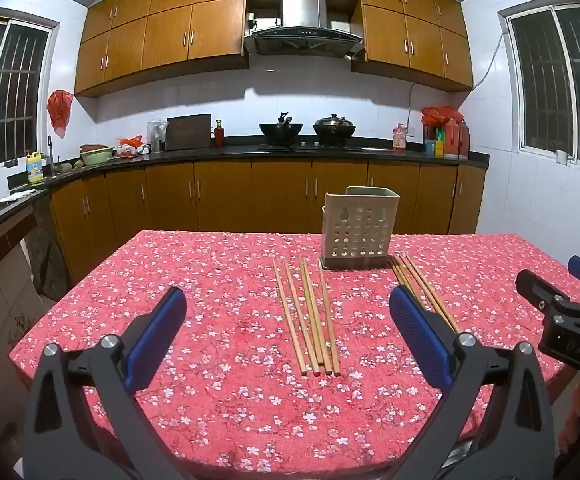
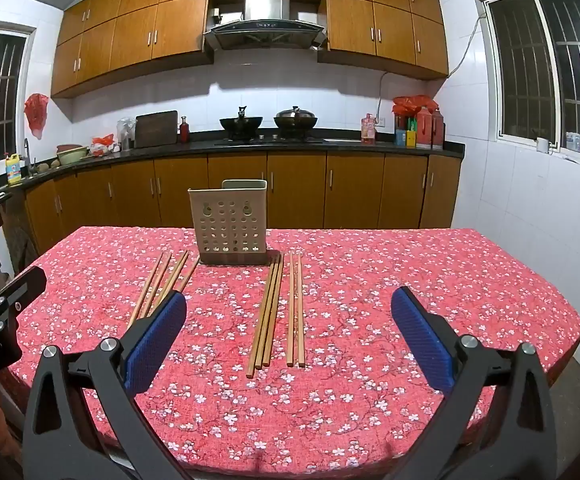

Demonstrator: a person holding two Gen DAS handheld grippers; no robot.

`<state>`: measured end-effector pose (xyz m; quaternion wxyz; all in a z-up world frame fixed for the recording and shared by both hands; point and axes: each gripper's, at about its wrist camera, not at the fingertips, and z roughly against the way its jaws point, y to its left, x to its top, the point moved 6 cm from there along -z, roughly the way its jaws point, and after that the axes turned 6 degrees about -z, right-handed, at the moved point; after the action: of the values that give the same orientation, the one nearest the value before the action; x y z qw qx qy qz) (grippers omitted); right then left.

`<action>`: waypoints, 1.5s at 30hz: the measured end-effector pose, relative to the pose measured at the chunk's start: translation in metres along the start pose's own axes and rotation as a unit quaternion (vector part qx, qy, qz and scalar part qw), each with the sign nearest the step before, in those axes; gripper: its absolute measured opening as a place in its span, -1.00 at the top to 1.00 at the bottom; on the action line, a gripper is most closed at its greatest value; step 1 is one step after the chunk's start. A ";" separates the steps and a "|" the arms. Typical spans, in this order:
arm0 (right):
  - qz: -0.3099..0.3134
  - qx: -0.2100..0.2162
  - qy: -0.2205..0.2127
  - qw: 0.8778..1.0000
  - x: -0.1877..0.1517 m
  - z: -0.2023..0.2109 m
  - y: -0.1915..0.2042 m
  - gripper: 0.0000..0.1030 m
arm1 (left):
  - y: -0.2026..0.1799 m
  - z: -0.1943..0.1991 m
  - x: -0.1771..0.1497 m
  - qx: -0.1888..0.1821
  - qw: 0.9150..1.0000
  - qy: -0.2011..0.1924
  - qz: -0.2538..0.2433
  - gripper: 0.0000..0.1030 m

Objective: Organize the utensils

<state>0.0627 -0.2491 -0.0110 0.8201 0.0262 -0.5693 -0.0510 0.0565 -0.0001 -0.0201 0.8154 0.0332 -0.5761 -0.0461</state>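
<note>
Through my left wrist camera, my left gripper (image 1: pixel 288 322) hangs released above the worktop (image 1: pixel 218 412), its blue fingers (image 1: pixel 156 338) spread wide with nothing between them. Straight ahead lies the left bundle of chopsticks (image 1: pixel 307 316), five sticks side by side and nearly parallel, their near ends roughly level. Beyond them stands the perforated utensil holder (image 1: pixel 357 229), upright, with the sticks' far tips just beside its base. A second bundle (image 1: pixel 421 288) runs partly behind my right-hand finger. The right gripper's body (image 1: pixel 561 316) shows at the frame edge.

Through my right wrist camera, my right gripper (image 2: pixel 290 322) is likewise released and empty. The right bundle (image 2: pixel 276 312) lies ahead as a tight three and a pair, pointing at the holder (image 2: pixel 229 227).

I judge the step in hand to be the first pickup. To do it well I should come down over the middle of one group, straddle the sticks across their length, and close slowly so they gather rather than scatter. Then tip them upright before lowering them into the holder's open top.
</note>
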 end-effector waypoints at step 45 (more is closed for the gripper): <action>-0.003 0.001 0.000 1.000 0.004 0.002 0.000 -0.97 | 0.000 0.000 0.000 0.000 1.000 0.001 0.000 -0.93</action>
<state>0.0625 -0.2497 -0.0069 0.8201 0.0285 -0.5691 -0.0527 0.0566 -0.0001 -0.0202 0.8160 0.0334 -0.5753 -0.0461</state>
